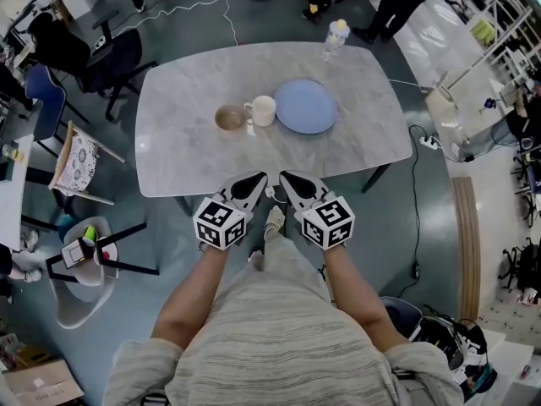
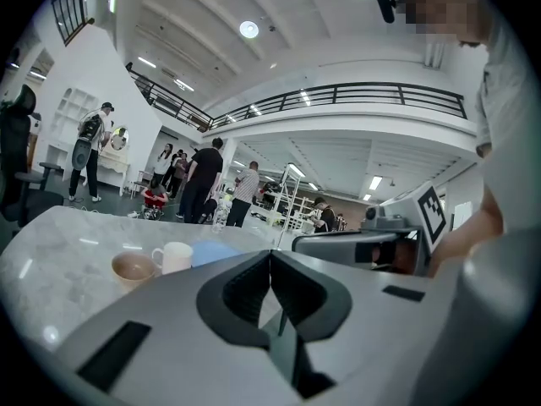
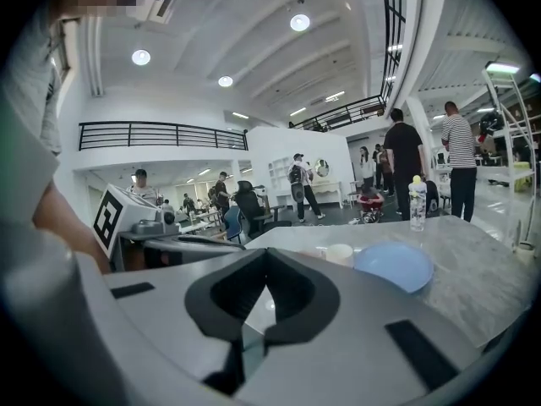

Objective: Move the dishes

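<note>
Head view shows a blue plate [image 1: 305, 106] lying on the grey marble counter [image 1: 186, 142], past its middle. A white mug [image 1: 263, 110] stands just left of the plate, and a tan bowl [image 1: 229, 117] sits left of the plate beyond the mug, close against the mug's handle. A bottle [image 1: 336, 39] stands behind the plate at the counter's far edge. The left claw [image 1: 262, 178] and right claw [image 1: 284, 178] hover side by side at the near edge, well short of the plate, with their tips angled toward each other. Each gripper view shows its own jaws pressed together with nothing between them, both pointing toward the plate.
</note>
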Motion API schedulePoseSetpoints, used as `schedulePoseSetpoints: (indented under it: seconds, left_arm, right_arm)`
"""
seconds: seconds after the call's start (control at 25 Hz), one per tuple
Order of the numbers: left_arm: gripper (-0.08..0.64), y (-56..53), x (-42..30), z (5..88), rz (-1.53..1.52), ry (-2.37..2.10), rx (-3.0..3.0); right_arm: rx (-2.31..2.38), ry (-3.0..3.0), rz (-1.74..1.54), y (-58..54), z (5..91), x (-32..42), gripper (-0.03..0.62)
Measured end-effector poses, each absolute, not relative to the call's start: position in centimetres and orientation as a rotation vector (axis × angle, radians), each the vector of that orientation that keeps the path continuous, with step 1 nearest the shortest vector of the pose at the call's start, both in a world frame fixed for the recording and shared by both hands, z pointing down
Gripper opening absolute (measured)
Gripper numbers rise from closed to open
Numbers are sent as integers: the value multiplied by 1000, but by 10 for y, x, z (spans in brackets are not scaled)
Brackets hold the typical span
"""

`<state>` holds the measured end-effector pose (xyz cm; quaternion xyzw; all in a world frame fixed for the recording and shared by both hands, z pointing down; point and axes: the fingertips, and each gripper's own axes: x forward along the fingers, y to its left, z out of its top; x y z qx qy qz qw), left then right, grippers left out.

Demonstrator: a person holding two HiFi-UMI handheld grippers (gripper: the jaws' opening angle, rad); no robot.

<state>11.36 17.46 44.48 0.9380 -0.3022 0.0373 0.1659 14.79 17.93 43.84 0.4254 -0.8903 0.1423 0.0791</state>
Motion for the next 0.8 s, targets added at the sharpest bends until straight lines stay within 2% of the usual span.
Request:
schedulePoseSetpoints:
  seconds: [0.8]
  left_arm:
    - [20,182,109,441,89,-853,2659]
  right_arm:
    - [1252,-2662,416,185,435,139,17]
